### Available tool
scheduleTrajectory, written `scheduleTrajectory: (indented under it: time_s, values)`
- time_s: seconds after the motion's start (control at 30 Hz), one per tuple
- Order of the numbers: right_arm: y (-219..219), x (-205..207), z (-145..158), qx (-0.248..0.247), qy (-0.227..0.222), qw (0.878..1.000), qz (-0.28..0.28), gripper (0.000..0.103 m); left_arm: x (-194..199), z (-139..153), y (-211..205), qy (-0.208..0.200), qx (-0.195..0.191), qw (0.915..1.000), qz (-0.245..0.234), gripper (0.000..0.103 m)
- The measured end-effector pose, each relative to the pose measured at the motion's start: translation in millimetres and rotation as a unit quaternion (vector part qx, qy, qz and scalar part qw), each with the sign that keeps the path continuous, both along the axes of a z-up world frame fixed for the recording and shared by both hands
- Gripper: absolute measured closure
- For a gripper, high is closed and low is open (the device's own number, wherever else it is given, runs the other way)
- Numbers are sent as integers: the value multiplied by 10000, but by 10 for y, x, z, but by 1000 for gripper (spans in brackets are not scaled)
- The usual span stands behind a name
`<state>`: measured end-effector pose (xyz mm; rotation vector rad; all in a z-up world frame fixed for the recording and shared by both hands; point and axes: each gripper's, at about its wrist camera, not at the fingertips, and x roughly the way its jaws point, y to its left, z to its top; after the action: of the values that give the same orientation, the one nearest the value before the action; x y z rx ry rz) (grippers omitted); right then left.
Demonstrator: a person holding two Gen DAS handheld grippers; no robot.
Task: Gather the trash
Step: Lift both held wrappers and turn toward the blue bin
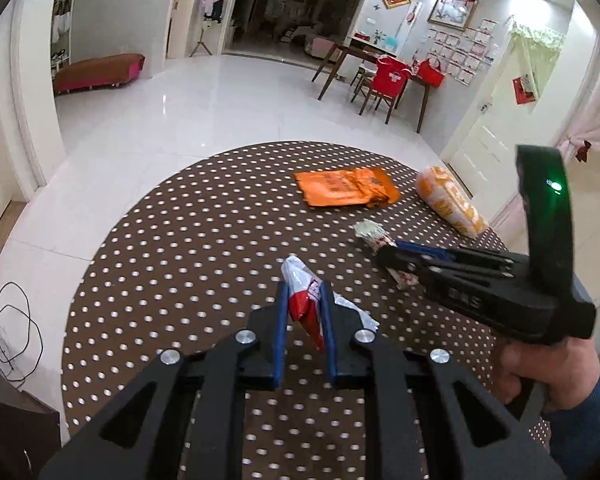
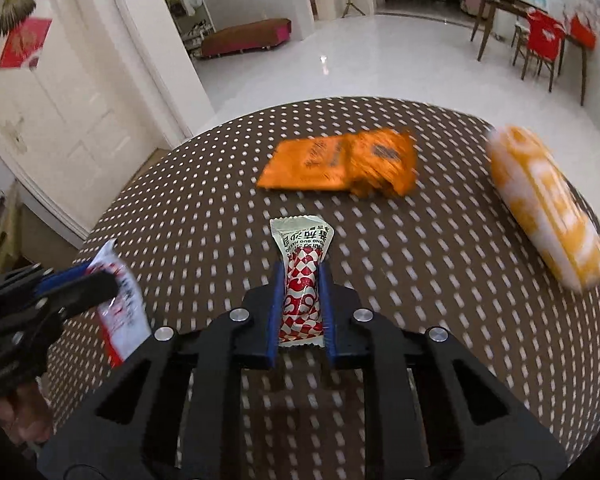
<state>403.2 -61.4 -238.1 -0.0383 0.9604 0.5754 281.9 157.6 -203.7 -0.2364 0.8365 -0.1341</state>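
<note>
- The left gripper (image 1: 305,312) is clenched on a red-and-white wrapper (image 1: 306,300), pinched across its middle and lifted clear of the dotted table (image 1: 180,240); a crumpled clear tail hangs out to one side.
- The right gripper (image 2: 302,300) is closed around a checked sachet (image 2: 303,280), pads pressing its flanks, with the printed end sticking out past the fingertips. The sachet looks to be lying on the table, nearer to me than the orange packet (image 2: 340,164).
- Both pieces I judge to be featherlight, thin and crinkly film: soft, slick, apt to slide out of the pads or fold. A pinch across the fuller middle, as now, seems safer than on the flat sealed ends.
- The orange packet lies flat near the table's far side; it would want a grip at its crumpled, raised end.
- The orange-and-white pack (image 2: 544,208), right of the orange packet at the table edge, looks puffed and plump, so likely squashy.
- No bin or bag shows anywhere, so where the trash goes I cannot say.
- The right-hand view is smeared; print on the packets is unreadable.
- Whether the sachet is empty or full cannot be told.
</note>
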Motion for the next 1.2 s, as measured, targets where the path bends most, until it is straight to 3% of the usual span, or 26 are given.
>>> scheduleTrajectory:
  time_s: [0.33, 0.8, 1.2]
  values:
    - [-919, -277, 357, 596, -145, 9967, -526, 86, -20, 177, -634, -126, 214, 9983, -522, 88]
    - [-2036, -727, 748, 947, -590, 9842, -1377, 86, 16, 455, -1628, -404, 637, 9888, -1287, 88]
    - [-3458, -1064, 920, 1116, -835, 9567, -2555, 86, 86, 611, -2657, -607, 736, 9710, -2194, 88]
